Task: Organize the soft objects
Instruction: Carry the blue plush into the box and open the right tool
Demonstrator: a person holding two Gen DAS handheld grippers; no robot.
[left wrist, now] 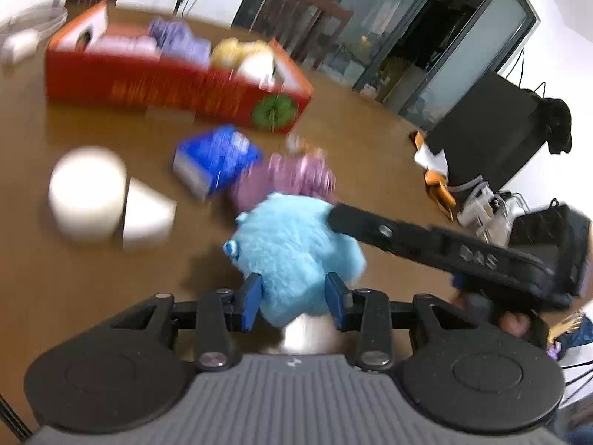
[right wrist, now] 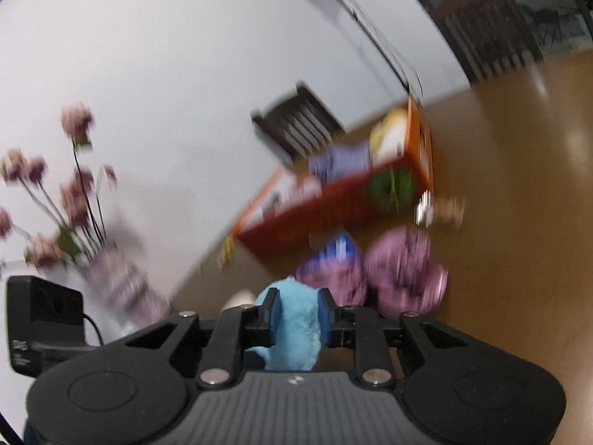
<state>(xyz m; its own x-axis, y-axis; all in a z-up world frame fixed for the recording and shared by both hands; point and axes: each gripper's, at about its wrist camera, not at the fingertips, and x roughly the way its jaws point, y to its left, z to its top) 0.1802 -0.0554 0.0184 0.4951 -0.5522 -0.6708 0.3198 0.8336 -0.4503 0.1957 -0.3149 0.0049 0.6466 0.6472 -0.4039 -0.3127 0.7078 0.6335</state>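
Note:
A fluffy light-blue plush toy (left wrist: 292,256) sits between the blue pads of my left gripper (left wrist: 294,302), which is shut on it just above the brown table. My right gripper (right wrist: 298,315) is shut on the same blue plush (right wrist: 296,330); its black finger (left wrist: 426,239) reaches in from the right in the left wrist view. A red box (left wrist: 166,81) holds soft items at the back and shows in the right wrist view (right wrist: 333,204). A pink soft item (left wrist: 289,178) and a blue packet (left wrist: 218,159) lie beyond the plush; both views are blurred.
A white roll (left wrist: 87,193) and a white cup-like piece (left wrist: 148,215) lie on the table (left wrist: 74,296) at left. A white bowl (left wrist: 33,22) stands at the far left. A vase of pink flowers (right wrist: 74,215) and a dark chair (right wrist: 296,126) stand beyond the table.

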